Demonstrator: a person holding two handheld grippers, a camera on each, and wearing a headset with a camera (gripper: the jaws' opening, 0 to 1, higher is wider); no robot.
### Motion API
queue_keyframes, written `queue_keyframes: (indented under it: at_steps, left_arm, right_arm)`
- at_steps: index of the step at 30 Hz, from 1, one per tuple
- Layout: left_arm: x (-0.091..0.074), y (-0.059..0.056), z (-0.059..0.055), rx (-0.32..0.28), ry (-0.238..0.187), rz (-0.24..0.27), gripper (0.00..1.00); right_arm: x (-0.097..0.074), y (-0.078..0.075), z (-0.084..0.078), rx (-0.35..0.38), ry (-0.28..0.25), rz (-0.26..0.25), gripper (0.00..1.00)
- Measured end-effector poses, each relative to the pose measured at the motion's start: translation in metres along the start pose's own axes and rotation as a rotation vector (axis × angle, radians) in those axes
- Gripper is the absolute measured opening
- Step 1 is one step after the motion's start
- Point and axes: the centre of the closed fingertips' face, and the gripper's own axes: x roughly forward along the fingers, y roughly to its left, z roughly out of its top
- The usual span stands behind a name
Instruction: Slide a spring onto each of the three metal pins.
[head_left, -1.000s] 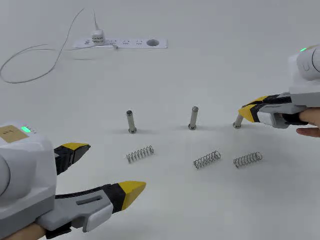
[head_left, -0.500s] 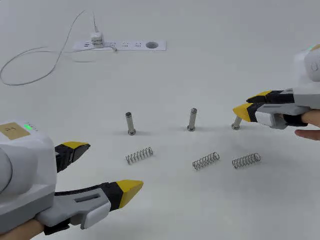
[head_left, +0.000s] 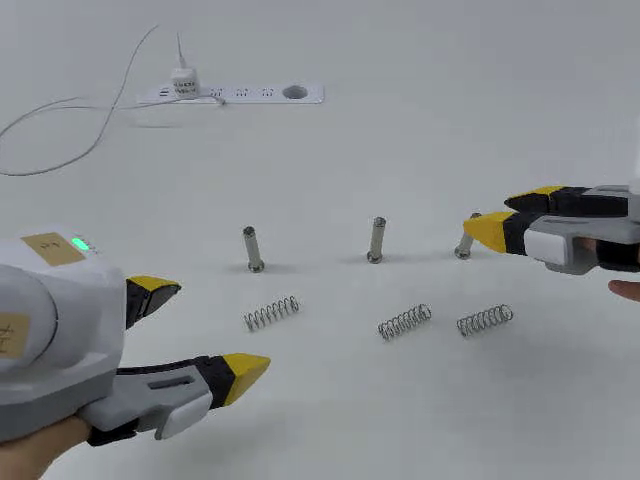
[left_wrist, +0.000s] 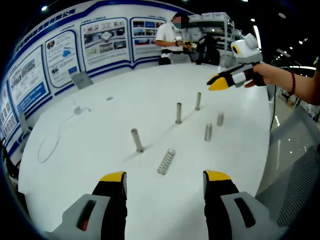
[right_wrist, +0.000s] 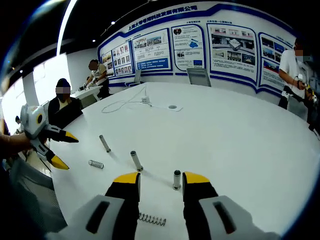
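Note:
Three upright metal pins stand in a row on the white table: left pin (head_left: 252, 250), middle pin (head_left: 376, 241), right pin (head_left: 464, 241). A spring lies in front of each: left spring (head_left: 271, 313), middle spring (head_left: 405, 322), right spring (head_left: 485, 320). My left gripper (head_left: 205, 330) hovers open at the near left, short of the left spring (left_wrist: 166, 161). My right gripper (head_left: 500, 218) is open, its yellow tips right beside the right pin. In the right gripper view that pin (right_wrist: 176, 179) stands just ahead of the open right gripper (right_wrist: 161, 180), within its gap.
A white power strip (head_left: 240, 94) with a plug and a looping cable (head_left: 60, 130) lies at the far side of the table. The rounded table edge (left_wrist: 265, 150) runs close on the right. People stand and sit beyond the table.
My right gripper has levelled out and its two yellow tips now show apart beside the right pin. The left gripper has barely moved. The head view has shifted a little.

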Motion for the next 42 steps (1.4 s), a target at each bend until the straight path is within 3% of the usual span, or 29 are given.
queue_keyframes:
  at_steps: [8,17,30,42]
  left_arm:
    - [0.016,0.008,0.000,0.021,0.015,-0.020,0.54]
    - [0.034,0.003,-0.008,0.070,0.055,-0.085,0.34]
    - [0.055,0.004,-0.013,0.128,0.083,-0.134,0.18]
    - [0.057,0.001,-0.020,0.143,0.114,-0.177,0.16]
  right_arm:
    - [-0.010,0.013,-0.007,-0.014,0.005,0.031,0.37]
    - [-0.012,0.021,-0.012,-0.024,0.009,0.049,0.39]
    - [-0.011,0.023,-0.022,0.004,0.025,0.062,0.39]
    - [-0.010,0.024,-0.025,0.015,0.031,0.060,0.39]
